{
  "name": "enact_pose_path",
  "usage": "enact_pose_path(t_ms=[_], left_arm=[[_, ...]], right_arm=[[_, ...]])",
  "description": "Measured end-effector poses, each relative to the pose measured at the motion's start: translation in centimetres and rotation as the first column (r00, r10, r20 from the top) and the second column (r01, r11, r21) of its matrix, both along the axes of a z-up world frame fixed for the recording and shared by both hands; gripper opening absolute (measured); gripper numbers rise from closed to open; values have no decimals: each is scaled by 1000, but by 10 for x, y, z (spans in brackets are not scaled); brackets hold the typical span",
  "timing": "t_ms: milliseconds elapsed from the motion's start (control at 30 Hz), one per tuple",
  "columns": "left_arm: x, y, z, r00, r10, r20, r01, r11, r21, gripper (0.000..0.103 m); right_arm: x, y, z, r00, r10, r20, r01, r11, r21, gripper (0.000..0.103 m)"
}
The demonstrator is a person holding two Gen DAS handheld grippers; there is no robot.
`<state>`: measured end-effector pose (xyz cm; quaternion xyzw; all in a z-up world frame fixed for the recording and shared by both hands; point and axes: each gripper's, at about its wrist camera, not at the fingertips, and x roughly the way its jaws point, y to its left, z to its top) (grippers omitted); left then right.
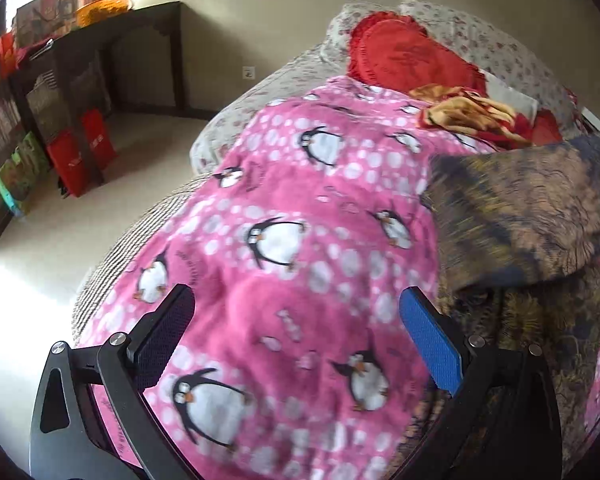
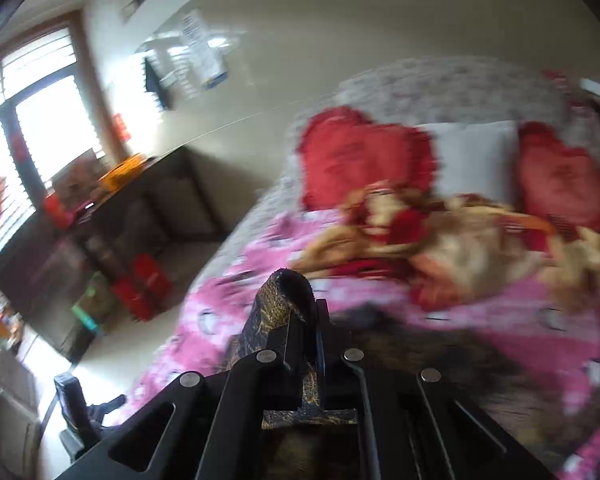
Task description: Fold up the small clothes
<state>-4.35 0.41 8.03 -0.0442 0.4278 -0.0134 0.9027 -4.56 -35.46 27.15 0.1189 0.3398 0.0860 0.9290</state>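
We see the left gripper (image 1: 296, 332) with jaws spread wide over the pink penguin blanket (image 1: 284, 208) on the bed (image 1: 236, 116), nothing between the pads. The dark brown-and-gold patterned garment (image 1: 540, 216) lies at the blanket's right edge, one part raised and motion-blurred. A red heart cushion (image 1: 404, 52) and a crumpled red-gold cloth (image 1: 472, 114) sit near the bed's far end.

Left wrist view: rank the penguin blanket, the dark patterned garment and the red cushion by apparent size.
1. penguin blanket
2. dark patterned garment, though it is lifted nearer the camera
3. red cushion, farthest away, so the true order is unsure
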Motion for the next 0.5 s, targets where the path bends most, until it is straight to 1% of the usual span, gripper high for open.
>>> enact_pose_path(t_ms=[67,100,133,200,267,300,333,367,400,433,467,500], left_arm=[[-1,-19,0,999,-33,-3,33,999,16,103],[-1,-27,-1,999,-46,-7,46,999,21,103],[-1,-35,-3,998,-60,-12,60,998,25,103],[0,-52,-6,996,-88,-23,89,995,34,103],[3,-68,-11,993,-109,-37,111,992,54,103],[4,-73,-14,992,-117,-45,120,991,64,103],[5,-78,-16,991,-125,-51,128,989,74,103],[6,-81,-18,989,-133,-57,138,987,83,103],[6,-84,-20,988,-141,-61,146,985,92,103],[6,-85,-22,988,-144,-61,150,984,101,103],[7,-83,-24,988,-143,-61,149,983,106,103],[7,-81,-27,988,-141,-64,147,983,106,103]], right_arm=[[-20,-44,0,994,-107,-29,107,994,-25,4],[-31,-69,-7,983,-174,-58,172,985,-34,4],[-36,-83,-11,975,-205,-81,202,979,-38,4],[-46,-114,-34,947,-281,-158,273,959,-69,4],[-49,-138,-69,906,-347,-243,326,937,-123,4],[-51,-147,-84,890,-361,-279,339,932,-126,4],[-48,-154,-107,865,-379,-327,353,925,-139,4],[-45,-157,-119,850,-388,-357,354,922,-158,4],[-42,-160,-132,828,-399,-394,344,916,-204,10],[-43,-156,-137,816,-415,-403,327,906,-269,15],[-43,-149,-136,821,-431,-375,315,889,-333,33],[-45,-138,-127,842,-433,-320,306,874,-377,46]])
